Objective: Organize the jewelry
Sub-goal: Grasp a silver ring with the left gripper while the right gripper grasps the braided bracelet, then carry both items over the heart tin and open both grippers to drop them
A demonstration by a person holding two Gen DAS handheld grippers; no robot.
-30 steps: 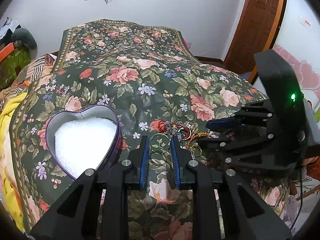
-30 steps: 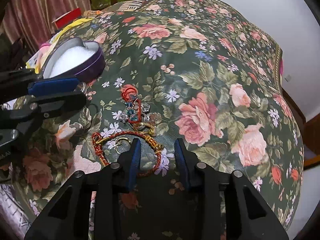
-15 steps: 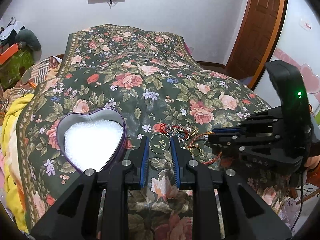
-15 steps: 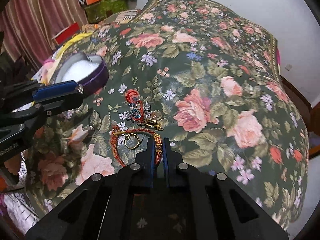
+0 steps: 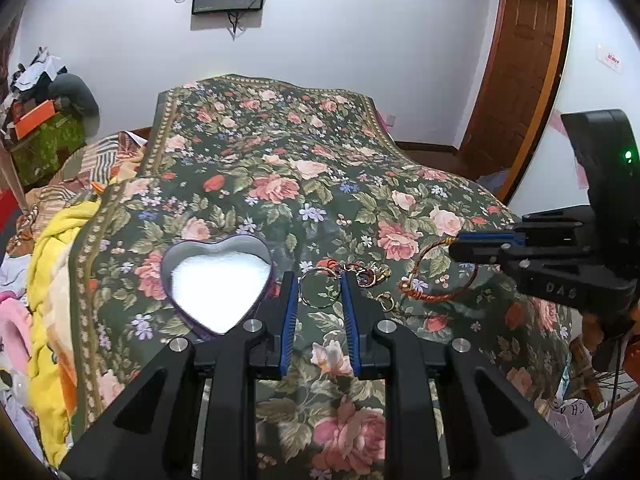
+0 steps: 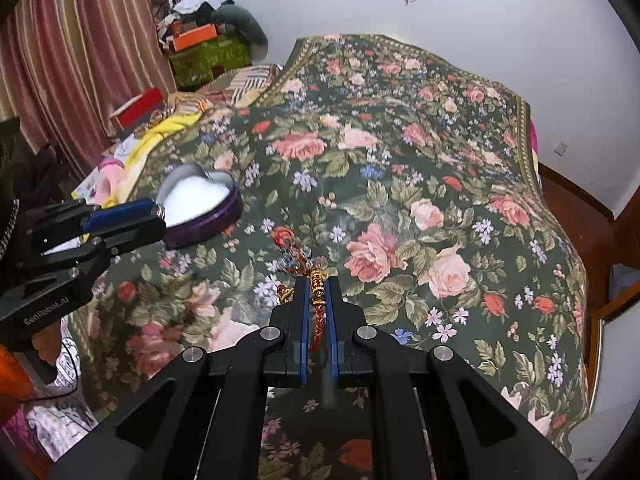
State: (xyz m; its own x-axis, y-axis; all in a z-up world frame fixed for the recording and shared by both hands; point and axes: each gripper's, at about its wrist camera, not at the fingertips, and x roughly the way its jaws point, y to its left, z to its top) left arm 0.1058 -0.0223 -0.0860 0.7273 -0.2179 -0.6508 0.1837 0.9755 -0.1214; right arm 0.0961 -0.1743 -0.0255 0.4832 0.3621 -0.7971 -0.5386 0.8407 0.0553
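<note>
A bed is covered by a dark floral bedspread [image 5: 280,184]. On it, near and left, a heart-shaped tin [image 5: 218,284] is set. Just right of it a silver ring [image 5: 319,289], a small gold ring [image 5: 386,301] and a red beaded piece [image 5: 352,270] are laid.

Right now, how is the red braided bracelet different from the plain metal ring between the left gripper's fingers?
The red braided bracelet is woven cord with gold beads; the metal ring is bare, thin metal. The bracelet hangs lifted, clamped in the shut right gripper; the ring sits framed between the fingers of the open left gripper, seemingly unpinched. The bracelet's loop looks larger than the ring. Both are round loops.
</note>
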